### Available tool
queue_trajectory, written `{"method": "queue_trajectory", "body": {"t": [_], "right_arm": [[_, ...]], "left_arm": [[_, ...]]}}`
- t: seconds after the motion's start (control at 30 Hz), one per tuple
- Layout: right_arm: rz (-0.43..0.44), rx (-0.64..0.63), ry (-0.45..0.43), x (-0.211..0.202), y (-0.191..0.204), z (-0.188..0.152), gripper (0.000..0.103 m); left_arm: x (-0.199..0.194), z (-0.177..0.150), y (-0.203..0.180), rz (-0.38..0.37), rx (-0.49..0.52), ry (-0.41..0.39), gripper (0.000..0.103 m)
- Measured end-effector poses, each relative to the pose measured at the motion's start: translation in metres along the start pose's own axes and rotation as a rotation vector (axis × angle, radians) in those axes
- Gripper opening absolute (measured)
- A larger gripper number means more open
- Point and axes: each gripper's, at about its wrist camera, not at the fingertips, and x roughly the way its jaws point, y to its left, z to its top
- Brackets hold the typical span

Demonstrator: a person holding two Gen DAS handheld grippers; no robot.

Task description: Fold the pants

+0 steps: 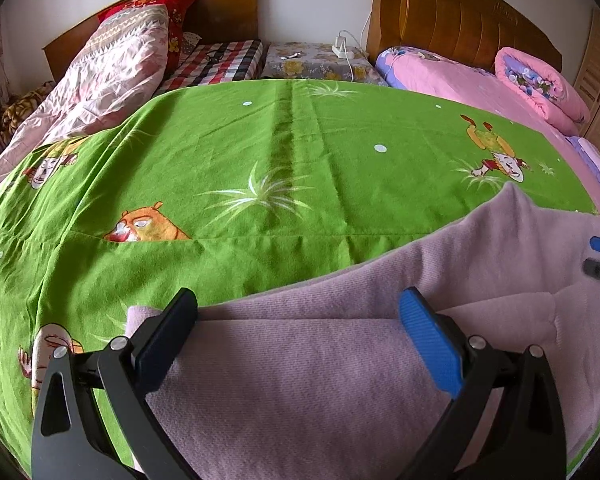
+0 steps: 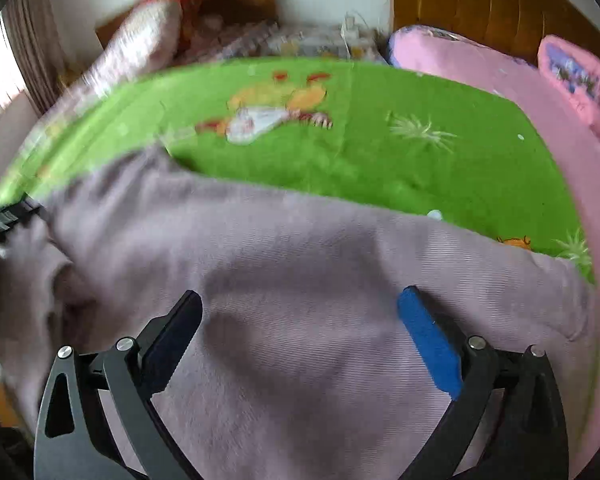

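Pants (image 1: 340,380), mauve ribbed knit, lie on green cartoon-print sheet (image 1: 260,152) spread over bed, at near edge. Left-wrist view: fabric doubled, upper layer w/ a straight folded edge running across between the fingers, lower layer extending beyond it toward far right, where a corner peaks up. Right-wrist view: pants (image 2: 300,280) fill lower half of frame, surface rumpled, a bunched part at left; view blurred, fine detail not readable.

Left gripper (image 1: 298,304): jaws spread wide, one black finger and one blue-padded finger either side of folded edge, nothing pinched; whether tips touch fabric cannot be told. Right gripper (image 2: 300,302): jaws spread wide over pants, no fabric between pads; contact w/ cloth cannot be told. Tip of right gripper also visible at far right edge of left-wrist view, blue and black parts over the pants.

Surroundings: quilt (image 1: 112,76), pink patterned, piled at far left w/ red pillow (image 1: 172,8) behind it. Nightstand (image 1: 312,62) w/ floral cover betw. two wooden headboards, white power strip (image 1: 342,51) on top. Pink rolled duvet (image 1: 540,84) on pink bedding at far right.
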Motion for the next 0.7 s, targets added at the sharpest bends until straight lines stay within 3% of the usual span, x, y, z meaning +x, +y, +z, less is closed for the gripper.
{"method": "queue_trajectory", "body": {"t": [0.33,0.4,0.47,0.6,0.7], "right_arm": [[0.089,0.1,-0.07,-0.014,-0.022,-0.01,0.096],[0.072,0.119,-0.077,-0.017,-0.032,-0.01,0.096],[0.073,0.139,-0.08,-0.025,-0.04,-0.015,0.096],[0.067,0.167,-0.162,-0.049,-0.052,-0.015,0.096],[0.05,0.15,-0.188,-0.054,-0.053,-0.008,0.096]], "left_arm": [[0.004,0.001,0.002,0.004,0.005,0.016,0.101],[0.002,0.002,-0.001,0.029,0.006,0.02,0.101],[-0.016,0.009,-0.013,0.11,-0.026,0.009,0.101],[-0.051,0.044,-0.072,-0.079,0.031,-0.096,0.101],[-0.044,0.064,-0.135,-0.251,0.138,-0.084,0.101]]}}
